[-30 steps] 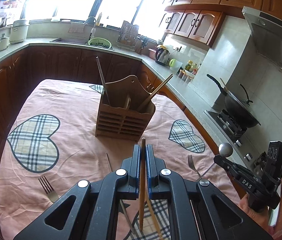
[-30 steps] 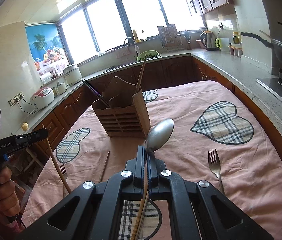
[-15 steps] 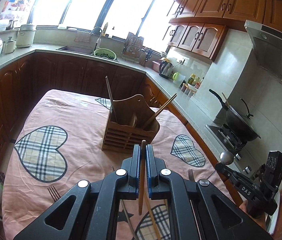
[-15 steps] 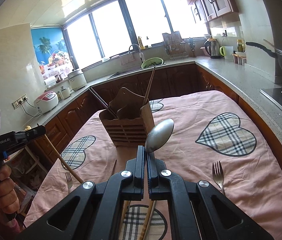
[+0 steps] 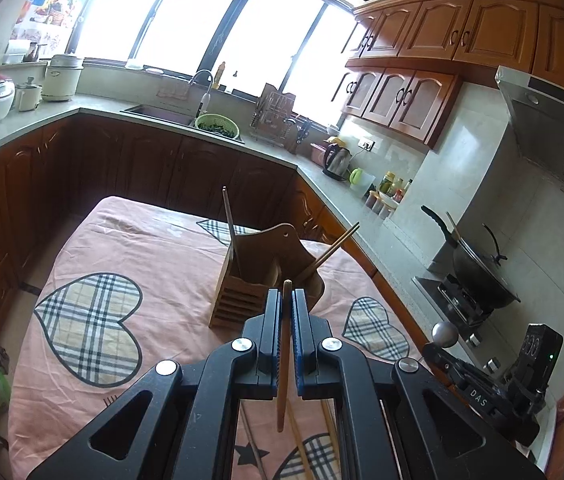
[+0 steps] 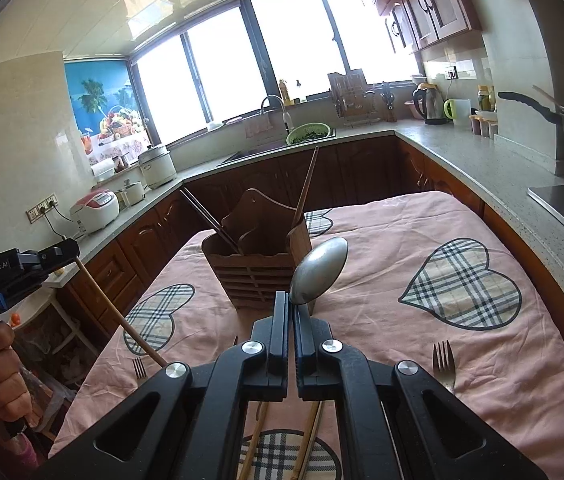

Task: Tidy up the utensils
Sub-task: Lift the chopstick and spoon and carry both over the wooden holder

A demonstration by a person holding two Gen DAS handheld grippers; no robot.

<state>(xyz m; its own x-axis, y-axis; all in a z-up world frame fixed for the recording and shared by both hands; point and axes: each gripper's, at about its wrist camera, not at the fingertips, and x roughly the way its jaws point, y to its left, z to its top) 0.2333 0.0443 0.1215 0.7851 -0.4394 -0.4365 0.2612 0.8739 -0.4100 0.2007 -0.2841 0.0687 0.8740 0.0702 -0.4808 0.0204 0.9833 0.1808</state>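
A wooden utensil holder [image 5: 266,276] stands mid-table with chopsticks leaning in it; it also shows in the right wrist view [image 6: 258,268]. My left gripper [image 5: 287,300] is shut on a wooden chopstick [image 5: 283,360], held upright above the table, short of the holder. My right gripper [image 6: 292,308] is shut on a metal spoon [image 6: 318,270], bowl up, in front of the holder. The left gripper with its chopstick [image 6: 114,308] shows at the left of the right wrist view.
Two forks [image 6: 444,364] [image 6: 139,368] and several loose chopsticks [image 6: 254,444] lie on the pink heart-patterned tablecloth [image 6: 402,248]. Counters with a sink, rice cookers, a kettle and a wok [image 5: 478,272] on the stove surround the table.
Both grippers have risen with their utensils; the holder and table look lower and farther. The left chopstick and the right spoon stay gripped.
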